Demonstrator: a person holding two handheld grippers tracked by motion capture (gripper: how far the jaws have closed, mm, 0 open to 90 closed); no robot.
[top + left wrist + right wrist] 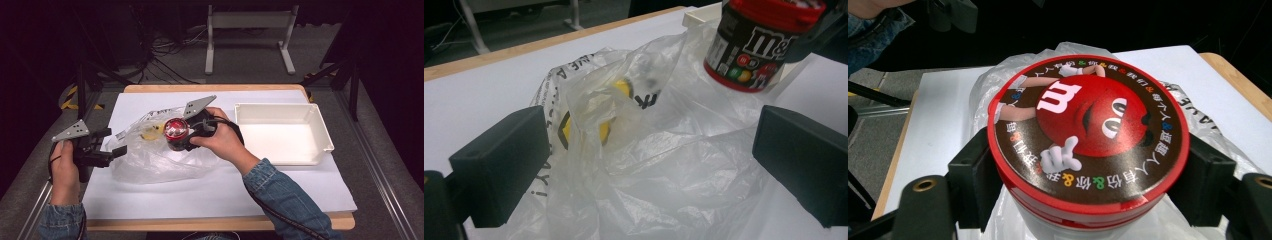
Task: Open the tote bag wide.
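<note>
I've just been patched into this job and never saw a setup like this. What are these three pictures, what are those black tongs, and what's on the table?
No robot arm here: a person holds hand-held tongs in each hand. The high view looks down on the table from above. The other two pictures come from cameras riding on each tool, looking along its black jaws.

The right tongs grip a red-lidded M&M's candy tub by its sides, lifted above a crumpled clear plastic bag. The left tongs stand open at the bag's left edge, with plastic lying between the jaws but not pinched. Something yellow shows inside the bag. An empty white tray sits to the right on the white sheet.
</note>
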